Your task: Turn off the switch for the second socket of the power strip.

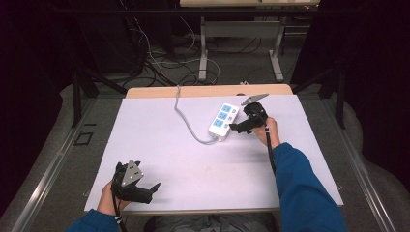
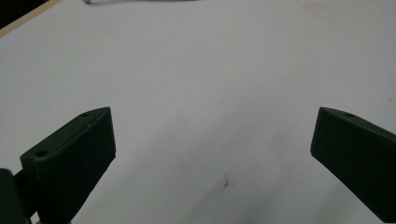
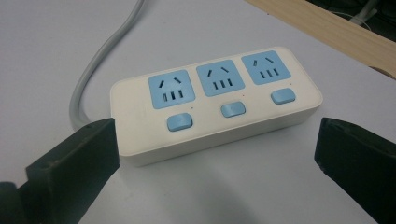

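A white power strip with three blue sockets and three blue switches lies on the white table top, right of centre. Its grey cable curves off toward the far edge. My right gripper is open right beside the strip, its jaws spread wider than the strip's long side, with the left jaw close to the cable end. My left gripper rests open near the table's front left edge, with nothing between its jaws but bare table.
A wooden strip runs along the table's far edge. Beyond it, another table's metal legs and tangled cables stand on the floor. A small brown mark shows on the table surface.
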Tool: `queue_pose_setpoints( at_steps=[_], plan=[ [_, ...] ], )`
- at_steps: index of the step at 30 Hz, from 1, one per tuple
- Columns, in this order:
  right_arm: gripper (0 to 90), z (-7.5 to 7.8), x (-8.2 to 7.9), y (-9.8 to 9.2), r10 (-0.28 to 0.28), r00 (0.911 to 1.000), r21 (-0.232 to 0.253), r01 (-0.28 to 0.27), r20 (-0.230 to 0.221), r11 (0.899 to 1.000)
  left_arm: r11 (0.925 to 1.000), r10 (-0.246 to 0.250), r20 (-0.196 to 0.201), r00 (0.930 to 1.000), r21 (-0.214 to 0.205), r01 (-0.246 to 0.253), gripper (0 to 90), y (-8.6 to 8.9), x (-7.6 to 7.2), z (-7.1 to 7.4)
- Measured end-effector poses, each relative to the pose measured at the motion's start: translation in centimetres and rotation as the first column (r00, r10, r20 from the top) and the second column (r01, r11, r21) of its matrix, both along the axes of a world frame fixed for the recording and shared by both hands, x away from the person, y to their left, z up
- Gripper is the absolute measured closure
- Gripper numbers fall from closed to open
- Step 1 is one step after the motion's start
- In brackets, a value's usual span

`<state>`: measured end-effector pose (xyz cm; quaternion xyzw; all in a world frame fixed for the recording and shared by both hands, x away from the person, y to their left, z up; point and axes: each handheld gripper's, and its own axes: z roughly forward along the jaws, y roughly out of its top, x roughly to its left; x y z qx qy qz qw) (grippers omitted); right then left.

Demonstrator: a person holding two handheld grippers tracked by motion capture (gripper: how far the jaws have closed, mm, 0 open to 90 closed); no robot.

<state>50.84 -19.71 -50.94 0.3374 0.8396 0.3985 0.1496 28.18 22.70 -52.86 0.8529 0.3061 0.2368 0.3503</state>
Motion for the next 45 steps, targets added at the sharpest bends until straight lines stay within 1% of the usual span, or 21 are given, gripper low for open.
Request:
queue_pose_setpoints(
  at_steps=[5,6,7,9,11,12,13,14,17,18,19,21,22,23,24,25,29,34,35,40,45],
  plan=[
    [0.0,0.0,0.6,0.6,0.000,1.0000,0.001,0.000,0.007,1.000,1.0000,-0.001,-0.002,1.0000,0.000,0.001,0.1,0.0,0.0,0.0],
    [0.0,0.0,0.6,0.8,-0.004,1.0000,0.010,0.004,-0.003,1.000,1.0000,-0.002,-0.003,1.0000,0.001,0.002,0.1,0.0,0.0,0.0],
    [0.0,0.0,0.8,0.9,0.003,0.9999,0.004,-0.003,0.010,1.000,1.0000,-0.003,-0.004,1.0000,0.001,0.003,0.2,0.0,0.0,0.0],
    [0.0,0.0,0.8,1.1,-0.006,1.0000,0.014,0.006,0.006,1.000,1.0000,-0.003,-0.004,1.0000,0.000,0.003,0.1,0.0,0.1,0.0],
    [3.6,0.0,0.9,1.2,-0.010,0.9998,0.019,0.010,0.019,1.000,1.0000,-0.003,-0.005,1.0000,0.000,0.003,0.1,0.0,0.1,0.0],
    [9.0,0.0,0.9,1.2,-0.017,0.9996,0.026,0.016,0.021,1.000,1.0000,-0.004,-0.003,1.0000,0.002,0.004,0.1,0.0,0.1,0.0],
    [9.0,0.0,0.9,1.2,-0.017,0.9996,0.026,0.016,0.021,1.000,1.0000,-0.004,-0.003,1.0000,0.002,0.004,0.1,0.0,0.1,0.0],
    [17.5,0.1,1.0,1.2,-0.032,0.9991,0.027,0.031,0.030,0.999,1.0000,-0.004,-0.003,1.0000,0.002,0.004,0.1,0.0,0.1,0.0],
    [30.2,0.1,1.1,1.2,-0.052,0.9979,0.030,0.051,0.038,0.998,1.0000,-0.004,-0.003,1.0000,0.004,0.004,0.1,0.0,0.1,0.0],
    [34.4,0.2,1.1,1.3,-0.063,0.9976,0.034,0.062,0.030,0.998,1.0000,-0.004,-0.003,1.0000,0.004,0.004,0.1,0.0,0.1,0.0],
    [42.0,0.1,1.1,1.2,-0.065,0.9972,0.031,0.064,0.037,0.997,1.0000,-0.003,-0.005,1.0000,0.002,0.003,0.1,0.0,0.1,-0.1],
    [51.7,0.1,1.2,1.3,-0.081,0.9962,0.028,0.080,0.033,0.996,1.0000,0.000,-0.004,1.0000,0.004,0.000,0.1,-0.1,0.1,-0.1],
    [51.7,0.1,1.2,1.3,-0.081,0.9962,0.028,0.080,0.033,0.996,1.0000,0.000,-0.004,1.0000,0.004,0.000,0.1,-0.1,0.1,-0.1],
    [60.4,-0.1,1.4,1.2,-0.085,0.9957,0.025,0.084,0.037,0.996,1.0000,0.000,-0.004,1.0000,0.004,0.000,0.1,-0.1,0.1,-0.1],
    [65.8,-0.1,1.4,1.2,-0.097,0.9949,0.026,0.097,0.025,0.995,1.0000,0.000,-0.004,1.0000,0.004,0.000,0.1,-0.1,0.1,-0.1],
    [69.9,-0.2,1.5,1.2,-0.094,0.9953,0.035,0.094,0.022,0.995,1.0000,0.000,-0.005,1.0000,0.005,0.000,0.2,-0.1,0.1,-0.1],
    [88.3,-0.4,1.7,1.2,-0.108,0.9937,0.036,0.107,0.031,0.994,1.0000,0.002,-0.005,1.0000,0.001,-0.002,0.1,0.0,0.1,-0.1],
    [90.0,-0.3,1.7,1.4,-0.136,0.9900,0.043,0.134,0.039,0.990,1.0000,-0.003,-0.008,1.0000,0.004,0.003,0.1,-0.1,0.1,-0.1],
    [90.0,-0.3,1.8,1.5,-0.137,0.9892,0.036,0.136,0.050,0.990,0.9999,-0.004,-0.001,1.0000,0.011,0.004,0.1,0.0,0.1,-0.1],
    [90.0,-0.6,1.9,2.0,-0.153,0.9858,0.015,0.152,0.070,0.988,1.0000,-0.002,-0.003,1.0000,0.008,0.002,0.1,-0.1,0.1,-0.1],
    [90.0,-1.2,2.0,2.7,-0.163,0.9844,-0.006,0.163,0.067,0.987,1.0000,-0.004,-0.007,1.0000,0.009,0.004,0.1,-0.1,0.1,-0.1]
  ],
)
